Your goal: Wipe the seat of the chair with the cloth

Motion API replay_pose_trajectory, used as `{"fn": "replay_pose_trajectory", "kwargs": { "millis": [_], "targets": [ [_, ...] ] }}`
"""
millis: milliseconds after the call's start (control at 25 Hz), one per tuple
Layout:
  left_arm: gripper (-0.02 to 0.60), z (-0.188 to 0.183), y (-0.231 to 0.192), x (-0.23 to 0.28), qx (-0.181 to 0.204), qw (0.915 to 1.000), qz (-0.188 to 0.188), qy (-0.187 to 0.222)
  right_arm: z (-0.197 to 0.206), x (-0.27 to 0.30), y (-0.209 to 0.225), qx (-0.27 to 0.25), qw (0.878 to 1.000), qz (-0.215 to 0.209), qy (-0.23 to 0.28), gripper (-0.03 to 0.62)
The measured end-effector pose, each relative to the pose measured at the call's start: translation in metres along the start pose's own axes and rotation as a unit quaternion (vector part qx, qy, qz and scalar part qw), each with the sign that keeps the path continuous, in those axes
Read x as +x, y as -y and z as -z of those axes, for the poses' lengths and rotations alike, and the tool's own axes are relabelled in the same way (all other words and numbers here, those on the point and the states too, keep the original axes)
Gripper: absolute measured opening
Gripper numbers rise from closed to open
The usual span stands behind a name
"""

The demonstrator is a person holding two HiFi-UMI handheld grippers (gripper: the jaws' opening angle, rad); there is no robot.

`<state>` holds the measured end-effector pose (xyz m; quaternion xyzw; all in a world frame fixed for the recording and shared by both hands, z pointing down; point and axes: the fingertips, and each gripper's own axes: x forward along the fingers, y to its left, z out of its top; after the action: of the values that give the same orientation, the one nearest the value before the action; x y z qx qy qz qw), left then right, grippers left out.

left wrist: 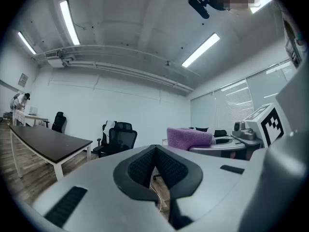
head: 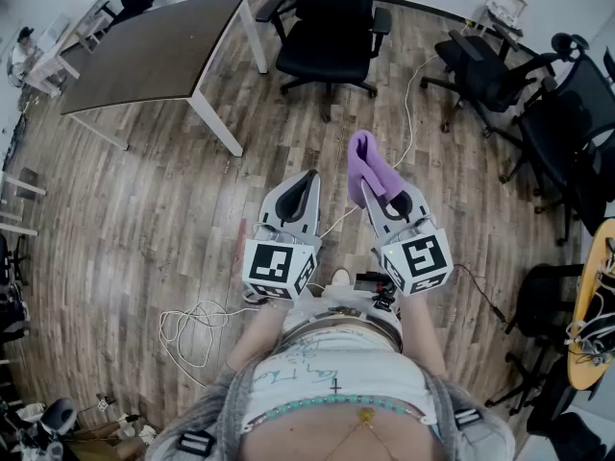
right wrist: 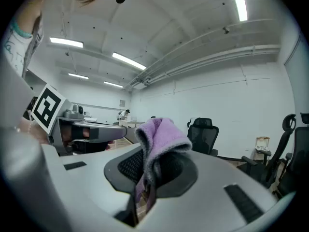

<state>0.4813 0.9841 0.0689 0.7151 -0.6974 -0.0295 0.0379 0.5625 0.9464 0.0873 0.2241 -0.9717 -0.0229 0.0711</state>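
The room is an office with white walls, a white ceiling with strip lights [left wrist: 70,21] and a floor [head: 125,219] of grey-brown wood planks. A table [head: 159,51] with a dark top and white legs stands at the upper left of the head view. Just to its right is a black office chair [head: 332,27] on castors, its seat bare. More black chairs [head: 490,70] crowd the right side of the room.

The person holds both grippers side by side above the floor, well apart from the chair. The left gripper [head: 309,176] has its jaws pressed together with nothing between them, as the left gripper view shows [left wrist: 155,151]. The right gripper [head: 377,192] is clamped on the cloth [head: 365,166], a purple fleecy piece. It is pinched low between the jaws and folds over above them in the right gripper view [right wrist: 161,139].

A white cable [head: 192,329] lies in loose loops on the floor near the person's left side.

No brand name can be read. Each gripper's cube bears black-and-white square markers [head: 279,265]. The person's light top [head: 317,368] carries handwritten-looking blue scrawl that I cannot read.
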Motion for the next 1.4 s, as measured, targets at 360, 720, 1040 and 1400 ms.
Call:
{"fn": "replay_pose_trajectory", "kwargs": {
  "millis": [360,720,1040,1400],
  "targets": [
    [0.009,0.003,0.019,0.006,0.016,0.9998,0.0,-0.007,0.008,-0.009,0.012,0.013,1.0,-0.024,0.006,0.048],
    [0.009,0.004,0.007,0.002,0.031,0.9993,-0.003,-0.019,0.012,0.003,0.003,0.022,0.998,-0.055,0.009,0.048],
    [0.009,0.01,-0.035,0.045,-0.004,0.9995,0.025,-0.017,0.007,0.055,0.021,0.038,0.999,-0.031,0.014,0.048],
    [0.009,0.005,-0.107,0.116,-0.005,0.9972,0.068,-0.031,0.002,0.148,0.046,0.041,0.999,-0.015,0.006,0.048]
  ]
}}
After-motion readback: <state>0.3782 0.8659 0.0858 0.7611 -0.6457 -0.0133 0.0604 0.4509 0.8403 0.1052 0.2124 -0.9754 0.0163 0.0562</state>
